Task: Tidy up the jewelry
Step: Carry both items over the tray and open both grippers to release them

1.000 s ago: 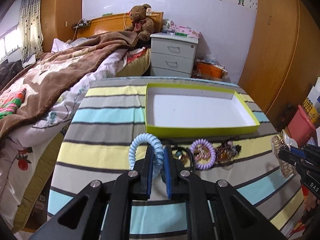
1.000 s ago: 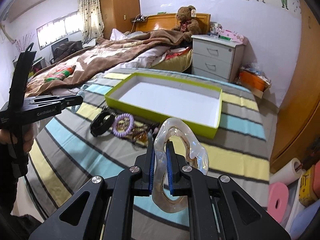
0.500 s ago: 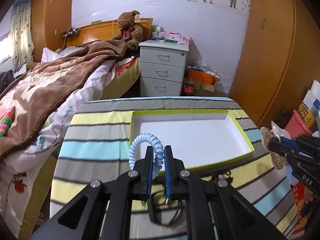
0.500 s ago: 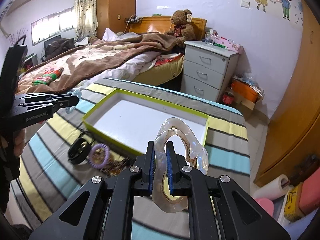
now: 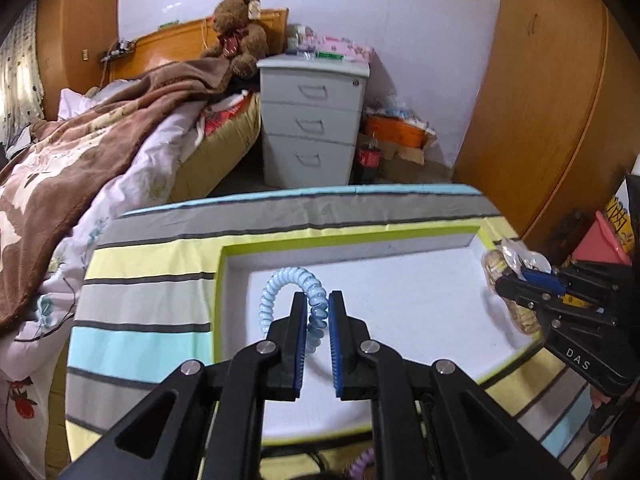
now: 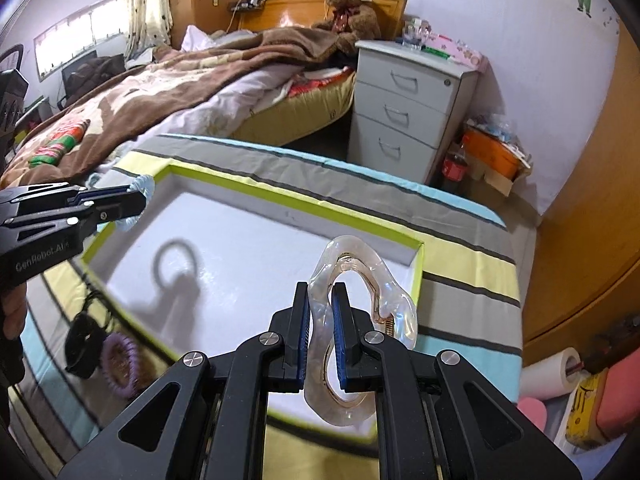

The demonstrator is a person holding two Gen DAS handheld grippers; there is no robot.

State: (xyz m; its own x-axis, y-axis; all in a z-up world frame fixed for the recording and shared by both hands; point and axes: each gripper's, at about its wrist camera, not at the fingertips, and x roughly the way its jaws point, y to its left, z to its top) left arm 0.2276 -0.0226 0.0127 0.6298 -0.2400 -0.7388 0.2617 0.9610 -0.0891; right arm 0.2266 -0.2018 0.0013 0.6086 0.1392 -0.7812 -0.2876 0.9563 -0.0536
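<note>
Grippers w/ coil tie, clip above tray rim.

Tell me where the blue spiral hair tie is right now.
The blue spiral hair tie is clamped in the left gripper, raised over the left part of the green-rimmed tray.

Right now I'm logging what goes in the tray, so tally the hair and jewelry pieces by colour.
Light blue: 1, spiral hair tie held in the left gripper
Clear: 1, hair claw clip held in the right gripper
Purple: 1, spiral hair tie on the striped cloth
Black: 1, band beside it
Total: 4
</note>
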